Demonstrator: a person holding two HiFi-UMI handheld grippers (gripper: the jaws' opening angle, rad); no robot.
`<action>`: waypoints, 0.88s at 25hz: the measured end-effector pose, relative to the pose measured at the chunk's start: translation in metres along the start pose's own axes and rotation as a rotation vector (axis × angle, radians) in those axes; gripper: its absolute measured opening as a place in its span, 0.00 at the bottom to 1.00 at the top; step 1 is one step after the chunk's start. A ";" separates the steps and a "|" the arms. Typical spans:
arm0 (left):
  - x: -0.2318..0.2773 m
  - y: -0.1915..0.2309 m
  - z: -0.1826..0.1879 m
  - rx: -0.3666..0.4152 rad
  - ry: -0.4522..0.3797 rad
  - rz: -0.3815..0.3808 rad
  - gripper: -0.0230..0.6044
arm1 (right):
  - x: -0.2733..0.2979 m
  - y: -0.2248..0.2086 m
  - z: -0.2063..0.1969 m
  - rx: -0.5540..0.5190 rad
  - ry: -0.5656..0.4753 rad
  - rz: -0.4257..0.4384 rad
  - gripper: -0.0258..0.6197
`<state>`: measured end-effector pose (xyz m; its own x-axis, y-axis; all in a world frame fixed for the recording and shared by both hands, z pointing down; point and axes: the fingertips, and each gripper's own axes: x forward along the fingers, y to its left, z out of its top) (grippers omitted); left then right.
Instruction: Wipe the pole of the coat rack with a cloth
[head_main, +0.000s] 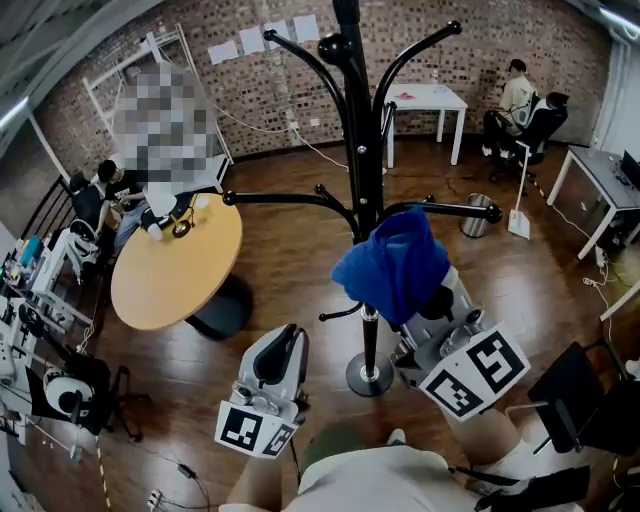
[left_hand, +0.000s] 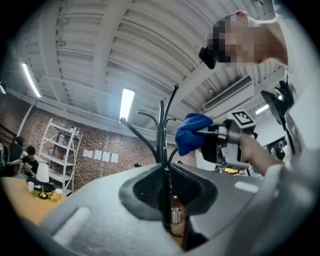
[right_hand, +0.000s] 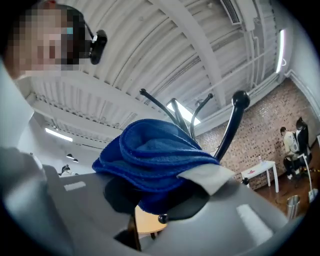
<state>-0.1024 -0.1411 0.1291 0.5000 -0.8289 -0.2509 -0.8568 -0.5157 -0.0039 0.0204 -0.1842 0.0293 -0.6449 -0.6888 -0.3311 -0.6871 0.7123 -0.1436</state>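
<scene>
Fluffy blue cloth (head_main: 393, 262); glossy black metal pole (head_main: 357, 120); wood floor (head_main: 290, 250).

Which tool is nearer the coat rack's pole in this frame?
Right. The right tool holds the blue cloth at the pole; the left tool, shut and empty, sits lower and to the pole's left, apart from it.

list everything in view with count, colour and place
coat rack: one, black, centre
cloth: one, blue, held at the rack's pole
round table: one, tan top, left
white table: one, back right
bin: one, metallic, right of the rack
paper sheets: four, white, on the brick wall
seated people: at least two, far left and back right
left gripper: one, grey, shut, empty
right gripper: one, grey, shut on the cloth
</scene>
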 end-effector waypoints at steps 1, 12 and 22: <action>0.001 0.007 -0.002 -0.007 0.004 -0.012 0.11 | -0.001 0.007 -0.001 -0.017 -0.003 0.004 0.19; 0.000 0.094 0.010 -0.043 -0.044 -0.283 0.11 | 0.063 0.041 0.015 -0.300 -0.007 -0.216 0.19; -0.014 0.139 0.002 -0.166 0.008 -0.477 0.11 | 0.155 -0.033 0.031 -0.398 0.189 -0.526 0.19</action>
<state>-0.2283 -0.2009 0.1303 0.8324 -0.4938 -0.2514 -0.5013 -0.8644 0.0380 -0.0466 -0.3103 -0.0463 -0.2142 -0.9671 -0.1373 -0.9723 0.1976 0.1250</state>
